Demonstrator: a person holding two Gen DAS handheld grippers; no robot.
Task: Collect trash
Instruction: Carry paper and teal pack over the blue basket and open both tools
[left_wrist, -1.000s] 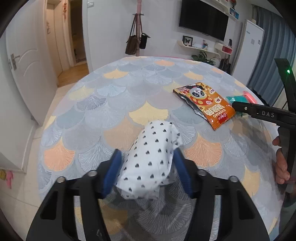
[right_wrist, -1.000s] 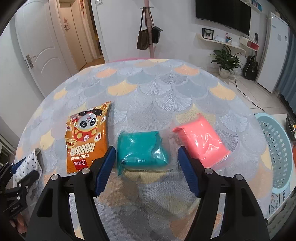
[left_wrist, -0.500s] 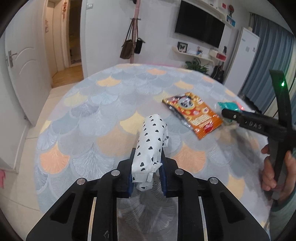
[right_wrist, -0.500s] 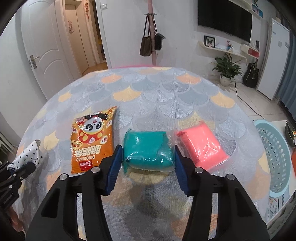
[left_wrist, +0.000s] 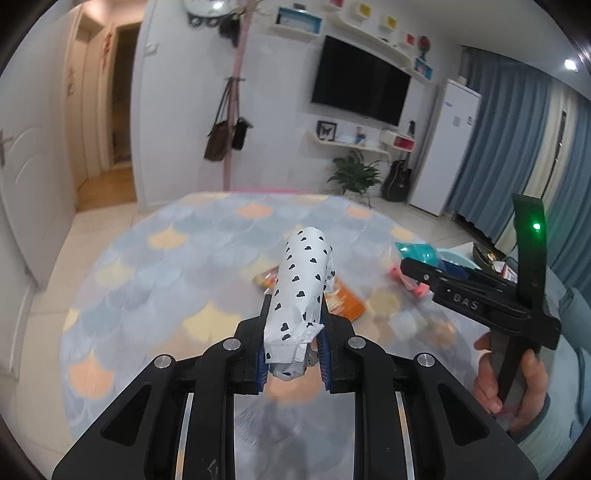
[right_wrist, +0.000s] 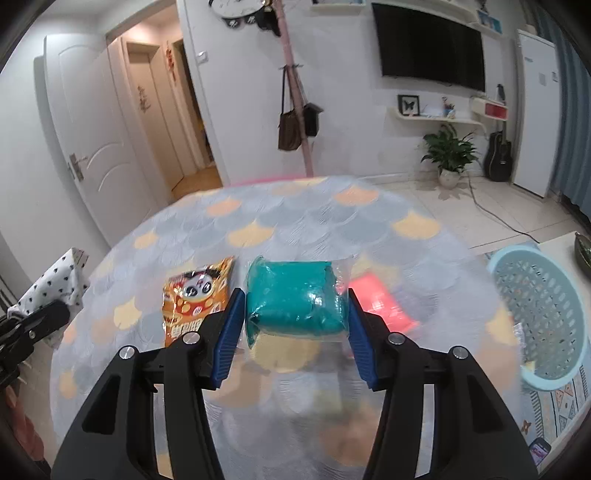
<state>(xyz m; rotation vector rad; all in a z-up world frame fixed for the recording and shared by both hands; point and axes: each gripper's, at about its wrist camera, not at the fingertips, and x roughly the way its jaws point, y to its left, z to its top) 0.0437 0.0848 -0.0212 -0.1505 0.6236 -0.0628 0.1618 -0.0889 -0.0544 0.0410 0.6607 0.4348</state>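
Observation:
My left gripper is shut on a white packet with black hearts and holds it above the round table. The packet also shows at the left edge of the right wrist view. My right gripper is shut on a teal packet and holds it lifted off the table; the right gripper also shows in the left wrist view. An orange panda snack bag and a pink packet lie on the table below.
A light blue perforated basket stands low at the right of the table. A coat stand with bags, a plant and a door are beyond the table's far edge.
Both grippers closed on their packets and lifted them off the table. The left one tilted up with the heart packet; the right one rose with the teal packet.

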